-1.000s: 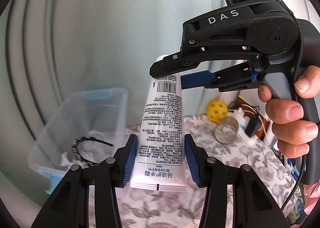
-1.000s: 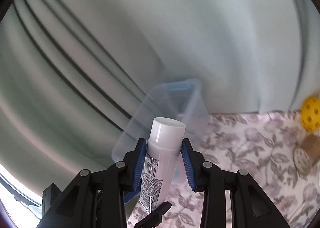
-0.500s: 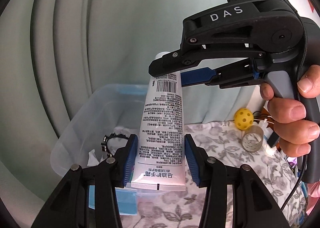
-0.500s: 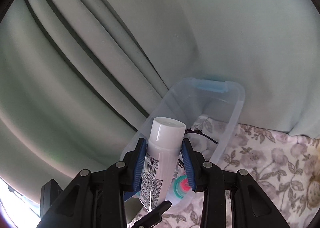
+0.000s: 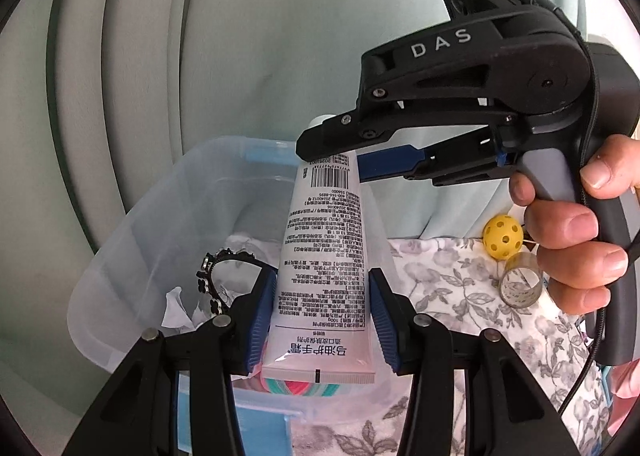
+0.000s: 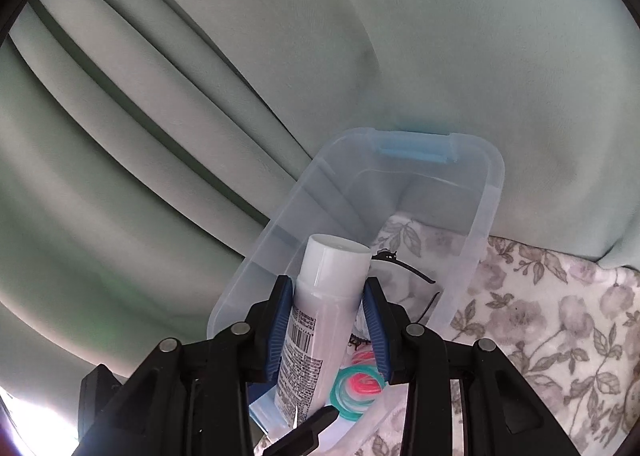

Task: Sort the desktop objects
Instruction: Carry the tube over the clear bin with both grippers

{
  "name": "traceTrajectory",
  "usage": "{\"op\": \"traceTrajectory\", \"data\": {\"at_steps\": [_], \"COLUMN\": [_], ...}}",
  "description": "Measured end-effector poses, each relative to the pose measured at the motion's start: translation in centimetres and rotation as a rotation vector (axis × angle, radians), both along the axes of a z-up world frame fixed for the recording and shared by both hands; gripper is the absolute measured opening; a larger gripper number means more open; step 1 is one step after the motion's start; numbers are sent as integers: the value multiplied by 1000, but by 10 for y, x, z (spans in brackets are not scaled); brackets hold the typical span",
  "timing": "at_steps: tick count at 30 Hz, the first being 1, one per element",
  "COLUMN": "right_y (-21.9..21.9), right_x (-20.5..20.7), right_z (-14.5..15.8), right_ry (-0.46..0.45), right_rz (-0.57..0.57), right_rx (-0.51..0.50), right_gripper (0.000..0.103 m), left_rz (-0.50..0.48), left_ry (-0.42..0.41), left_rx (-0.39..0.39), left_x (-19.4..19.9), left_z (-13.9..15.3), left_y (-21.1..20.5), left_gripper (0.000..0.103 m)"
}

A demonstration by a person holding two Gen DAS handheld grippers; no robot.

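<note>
Hand cream in a white tube [image 5: 324,256] hangs in the air above a clear plastic bin [image 5: 132,224], held at both ends. The right gripper [image 6: 329,320] has its blue pads clamped on the tube just below the white cap [image 6: 334,260], and in the left wrist view the same gripper reaches in from the right side, with a bare hand [image 5: 576,232] wrapped round its grey handle. The left gripper [image 5: 322,320] brackets the crimped lower end of the tube; its blue pads [image 5: 262,320] sit just beside the tube's flat sides, but whether they press on it or stand slightly off cannot be told. The barcode and printed text face the left camera, upside down. Inside the bin, below the tube, lie a black beaded hairband [image 5: 212,280], crumpled white paper [image 5: 180,304] and a round teal and pink striped item [image 6: 358,384]. The bin stands at the desk's far left edge, against a pale green curtain [image 6: 280,56], on a grey floral cloth [image 6: 560,320]. Further right along the desk's back edge sit a yellow perforated ball [image 5: 502,237] and, just in front of it, a roll of clear tape [image 5: 520,287].
</note>
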State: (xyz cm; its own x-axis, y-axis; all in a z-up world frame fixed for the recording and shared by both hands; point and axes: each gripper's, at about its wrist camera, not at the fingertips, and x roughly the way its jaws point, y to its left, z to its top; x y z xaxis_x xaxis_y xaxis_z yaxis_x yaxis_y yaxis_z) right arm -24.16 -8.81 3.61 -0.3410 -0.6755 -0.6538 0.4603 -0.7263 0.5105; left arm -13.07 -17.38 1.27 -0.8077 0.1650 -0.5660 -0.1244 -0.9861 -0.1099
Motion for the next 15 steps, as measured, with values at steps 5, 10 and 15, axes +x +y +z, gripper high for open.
{"op": "traceTrajectory", "data": {"at_steps": [5,10,15], "right_y": [-4,-4,-5], "right_x": [-6,-11,-13], "right_z": [-6,-12,-14], "right_ry": [-7,-24,-29], "right_rz": [8,11,13], "right_rx": [17,22,22], "right_gripper": [39,40,41], "left_rz": [9,14,18], "left_ry": [-17,-29,-32], "left_rx": [15,20,24], "left_x": [-3,-5,-6], "left_z": [-6,-8,-8], "left_y": [-5,-7,-8], "left_gripper": [48,48,48]}}
